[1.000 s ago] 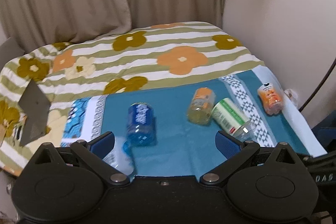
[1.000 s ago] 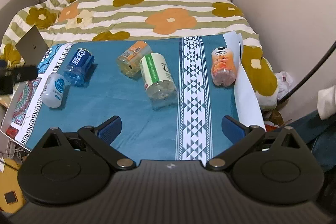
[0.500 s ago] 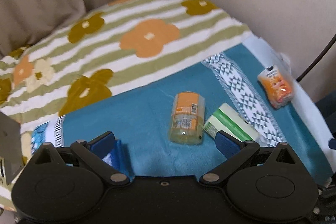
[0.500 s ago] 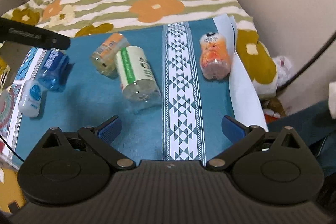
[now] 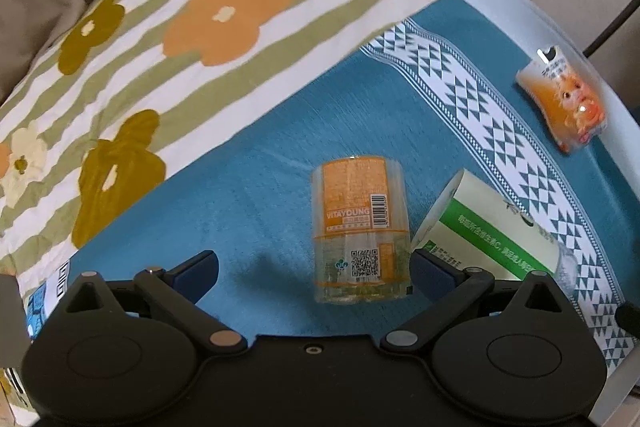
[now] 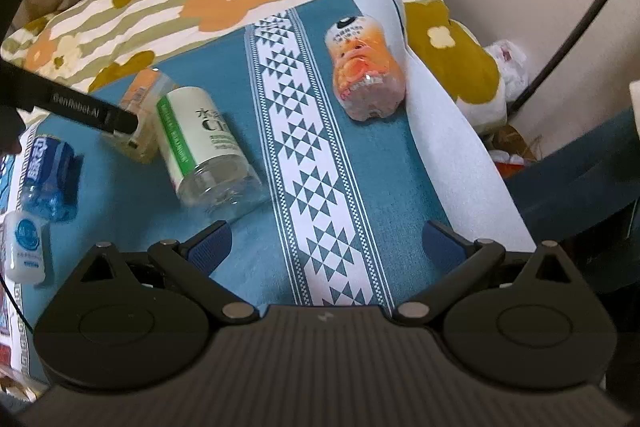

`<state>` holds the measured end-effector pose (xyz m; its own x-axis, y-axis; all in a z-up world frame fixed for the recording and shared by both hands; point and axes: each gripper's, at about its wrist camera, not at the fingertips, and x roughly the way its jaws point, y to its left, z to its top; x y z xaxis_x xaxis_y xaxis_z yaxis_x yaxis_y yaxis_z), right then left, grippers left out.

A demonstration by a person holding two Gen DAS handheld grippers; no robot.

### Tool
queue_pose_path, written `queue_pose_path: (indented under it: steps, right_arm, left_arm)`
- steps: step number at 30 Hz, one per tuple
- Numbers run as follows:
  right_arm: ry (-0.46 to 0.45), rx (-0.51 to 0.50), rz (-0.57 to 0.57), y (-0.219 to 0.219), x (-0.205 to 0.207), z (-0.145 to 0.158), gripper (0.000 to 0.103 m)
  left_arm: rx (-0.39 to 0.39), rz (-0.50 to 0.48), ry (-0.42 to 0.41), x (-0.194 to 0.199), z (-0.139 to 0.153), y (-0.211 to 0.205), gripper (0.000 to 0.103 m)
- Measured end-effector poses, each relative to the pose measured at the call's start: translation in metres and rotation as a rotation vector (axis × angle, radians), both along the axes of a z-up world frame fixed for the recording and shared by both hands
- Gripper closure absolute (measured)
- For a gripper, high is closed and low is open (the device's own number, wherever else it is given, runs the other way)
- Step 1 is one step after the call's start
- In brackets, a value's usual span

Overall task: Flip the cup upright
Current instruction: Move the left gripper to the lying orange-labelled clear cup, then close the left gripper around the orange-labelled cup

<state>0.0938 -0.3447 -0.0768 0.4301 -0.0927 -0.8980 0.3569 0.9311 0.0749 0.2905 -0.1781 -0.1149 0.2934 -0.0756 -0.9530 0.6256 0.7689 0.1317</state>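
"VITAYOUNG" is showing on the orange label of the clear plastic cup lying on its side [image 5: 360,223], with a barcode and QR code beside it. "GenRobot.AI" is reading along the black gripper finger [image 6: 76,107]. The green-and-white labelled clear cup [image 6: 200,143] is showing a large "C"; the Chinese print is too small to read.

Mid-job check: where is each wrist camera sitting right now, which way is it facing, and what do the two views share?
Left wrist: on the open left gripper, looking down at the lying orange-labelled clear plastic cup; its blue-tipped fingers show.
Right wrist: on the open right gripper, over the teal patterned cloth; the left gripper's arm shows at left.
Shared: that orange cup, the green-labelled clear cup, the orange cartoon-print cup.
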Motion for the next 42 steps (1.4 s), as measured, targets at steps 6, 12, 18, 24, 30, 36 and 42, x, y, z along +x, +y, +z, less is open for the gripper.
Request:
queue_pose_path:
  steps: [6,12,18,24,30,36,42]
  right_arm:
    - [0.013,0.007,-0.033,0.000,0.006,-0.005,0.000]
    - [0.023,0.011,-0.048,0.002,0.009,-0.009,0.000]
    - [0.035,0.009,-0.060,0.003,0.008,-0.011,0.000]
    - [0.038,0.006,-0.072,0.003,0.006,-0.011,0.000]
    - [0.031,0.004,-0.067,0.005,0.004,-0.009,0.000]
    - [0.004,-0.003,-0.043,0.009,-0.001,0.002,0.000]
    - [-0.037,-0.016,0.014,0.011,-0.007,0.019,0.000]
  left_arm:
    - [-0.004,-0.025,0.035,0.007,-0.012,-0.006,0.001]
    - [-0.014,-0.034,0.065,0.010,-0.021,-0.009,0.008]
    - [-0.043,-0.024,0.106,0.014,-0.028,-0.009,0.029]
    - [-0.082,-0.002,0.112,0.014,-0.027,-0.004,0.039]
    - [-0.105,0.019,0.091,0.010,-0.016,0.003,0.039]
    - [-0.134,0.051,0.064,-0.004,0.004,0.011,0.039]
    - [-0.174,0.121,0.022,-0.032,0.031,0.027,0.039]
